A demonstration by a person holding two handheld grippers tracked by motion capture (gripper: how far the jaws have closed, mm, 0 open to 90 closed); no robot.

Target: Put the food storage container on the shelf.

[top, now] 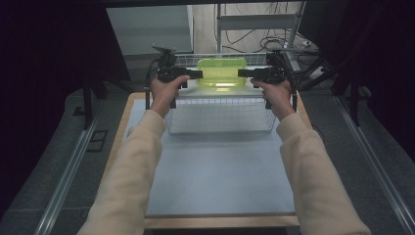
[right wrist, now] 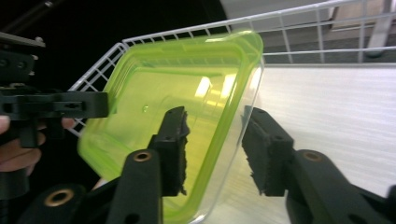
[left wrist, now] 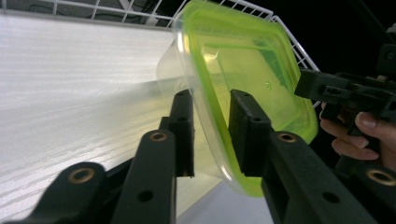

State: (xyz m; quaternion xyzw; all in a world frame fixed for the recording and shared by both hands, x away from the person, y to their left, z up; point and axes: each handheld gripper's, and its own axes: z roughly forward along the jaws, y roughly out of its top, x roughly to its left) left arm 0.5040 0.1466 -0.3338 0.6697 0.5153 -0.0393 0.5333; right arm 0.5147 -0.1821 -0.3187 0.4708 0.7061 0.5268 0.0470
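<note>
A clear plastic tub with a lime-green lid [top: 221, 72] [left wrist: 243, 60] [right wrist: 187, 84] sits at the back of a white wire basket [top: 220, 116] on the table. My left gripper [top: 198, 74] [left wrist: 210, 100] reaches in from the left, its jaws standing on either side of the lid's rim with a little slack. From the right, my right gripper [top: 242, 73] [right wrist: 212, 116] straddles the opposite rim, and a gap shows between the tub's wall and one pad [right wrist: 261, 154]. Each gripper view also shows the other hand's gripper past the tub.
The basket's wire walls [left wrist: 289, 37] [right wrist: 303, 28] rise close around the tub. A grey mat [top: 220, 171] on a wooden board spreads in front of the basket. Metal rails [top: 68, 171] run along both sides, and a shelf frame with cables [top: 264, 29] stands behind.
</note>
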